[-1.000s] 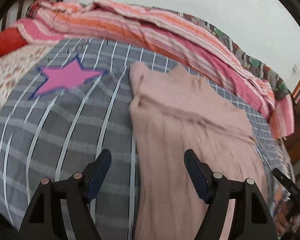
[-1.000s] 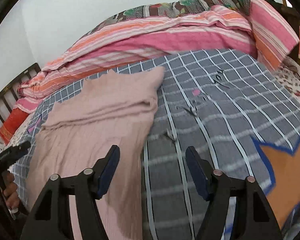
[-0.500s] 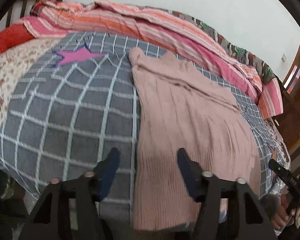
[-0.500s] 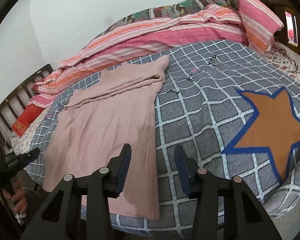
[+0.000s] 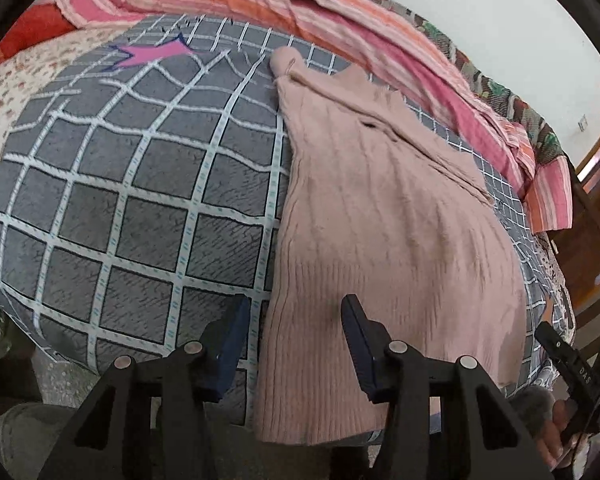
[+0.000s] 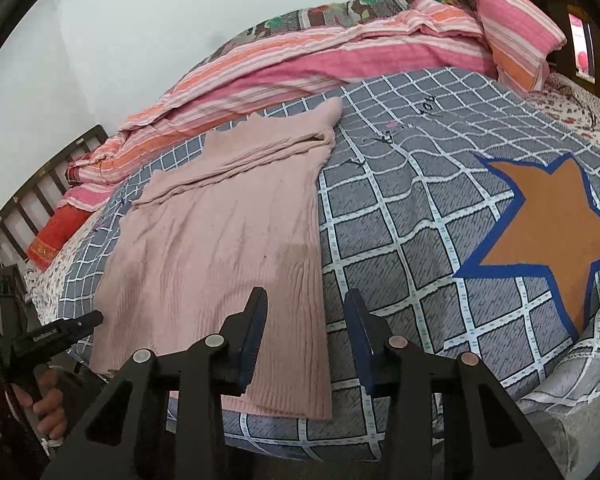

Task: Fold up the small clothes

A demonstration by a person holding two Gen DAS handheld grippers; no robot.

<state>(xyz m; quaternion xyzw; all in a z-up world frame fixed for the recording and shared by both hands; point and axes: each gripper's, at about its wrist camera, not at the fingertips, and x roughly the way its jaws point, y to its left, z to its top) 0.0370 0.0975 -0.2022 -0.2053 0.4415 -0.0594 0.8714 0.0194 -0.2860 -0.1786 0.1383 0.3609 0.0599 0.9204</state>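
The pink sweater (image 5: 380,216) lies flat on the checked blanket (image 5: 140,208) while the left gripper (image 5: 294,340) and right gripper (image 6: 306,332), jaws just narrowed but apparently gripping nothing, hover at its hem corners.

Sweater (image 5: 384,216) hem: near middle hidden behind left gripper's (image 5: 294,320) arms; one hem corner hidden behind right gripper (image 6: 306,314) in the right view. Whether pads touch the knit: cannot tell. Orange star (image 6: 548,236) cut by the frame edge. Small dark lettering (image 6: 428,106) on blanket (image 5: 140,184) too small to read. Hand (image 5: 556,436) at frame corner mostly cut off.
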